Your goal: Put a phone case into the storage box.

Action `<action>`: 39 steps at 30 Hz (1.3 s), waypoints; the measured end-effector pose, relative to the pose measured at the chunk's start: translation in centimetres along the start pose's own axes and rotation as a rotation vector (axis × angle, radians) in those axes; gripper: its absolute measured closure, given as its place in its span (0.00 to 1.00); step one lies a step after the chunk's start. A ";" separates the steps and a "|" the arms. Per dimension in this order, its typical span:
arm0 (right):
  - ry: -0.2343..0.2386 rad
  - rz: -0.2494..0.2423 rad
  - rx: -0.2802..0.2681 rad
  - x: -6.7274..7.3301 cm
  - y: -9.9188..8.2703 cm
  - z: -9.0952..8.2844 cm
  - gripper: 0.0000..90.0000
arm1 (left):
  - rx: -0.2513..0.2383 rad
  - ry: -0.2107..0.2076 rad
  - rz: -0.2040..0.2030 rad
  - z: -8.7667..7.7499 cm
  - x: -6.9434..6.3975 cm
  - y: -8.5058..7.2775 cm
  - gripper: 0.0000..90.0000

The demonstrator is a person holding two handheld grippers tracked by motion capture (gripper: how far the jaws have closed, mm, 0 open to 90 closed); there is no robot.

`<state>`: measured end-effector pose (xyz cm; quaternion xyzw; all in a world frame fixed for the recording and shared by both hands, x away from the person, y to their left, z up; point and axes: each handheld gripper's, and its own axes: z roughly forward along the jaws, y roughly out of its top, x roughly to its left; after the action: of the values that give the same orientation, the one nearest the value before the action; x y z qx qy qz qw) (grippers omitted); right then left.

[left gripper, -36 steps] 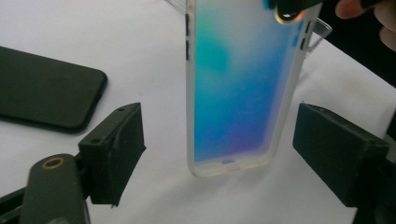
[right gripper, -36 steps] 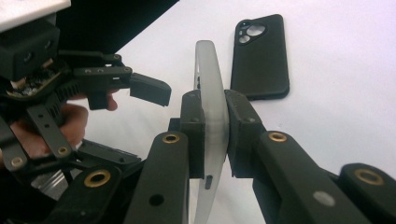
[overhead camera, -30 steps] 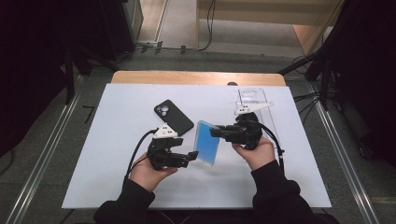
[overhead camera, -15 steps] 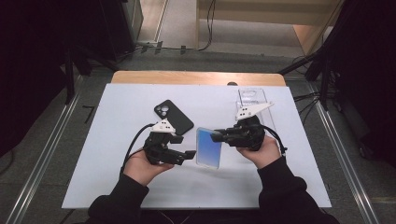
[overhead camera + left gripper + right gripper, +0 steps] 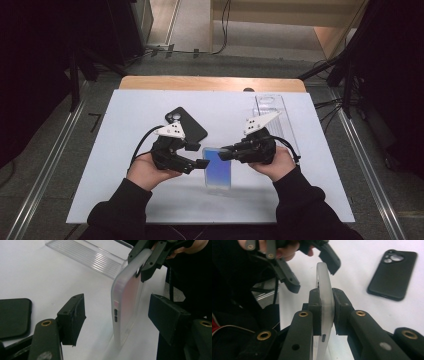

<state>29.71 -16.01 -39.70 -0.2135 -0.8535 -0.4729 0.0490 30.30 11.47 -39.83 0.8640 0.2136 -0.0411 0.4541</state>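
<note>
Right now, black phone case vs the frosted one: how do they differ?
The black case is opaque; the frosted case is translucent. The black case lies flat on the table, untouched; the frosted case stands upright on its end, clamped by the right tool. Both are phone cases.

In the high view, bare table [image 5: 125,200] lies open at lower left and along the top edge; mid-frame is crowded by the black case [image 5: 187,125], the upright phone [image 5: 218,168] and, at upper right, the clear tray [image 5: 274,112]
</note>
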 end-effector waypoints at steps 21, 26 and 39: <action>0.137 -0.082 -0.012 0.1 0.0 0.4 0.85 | 0.009 -0.170 0.092 0.4 -0.2 -0.2 0.87; 0.162 -0.072 -0.018 0.0 -0.1 0.4 0.85 | 0.009 -0.177 0.041 0.3 -0.2 0.0 0.90; 0.095 -0.043 -0.103 0.3 -0.2 -0.3 0.42 | 0.026 -0.114 -0.022 -0.6 0.1 0.2 0.91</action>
<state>29.30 -16.30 -39.60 -0.1745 -0.8291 -0.5267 0.0684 30.38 11.83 -39.31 0.8636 0.1964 -0.0983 0.4538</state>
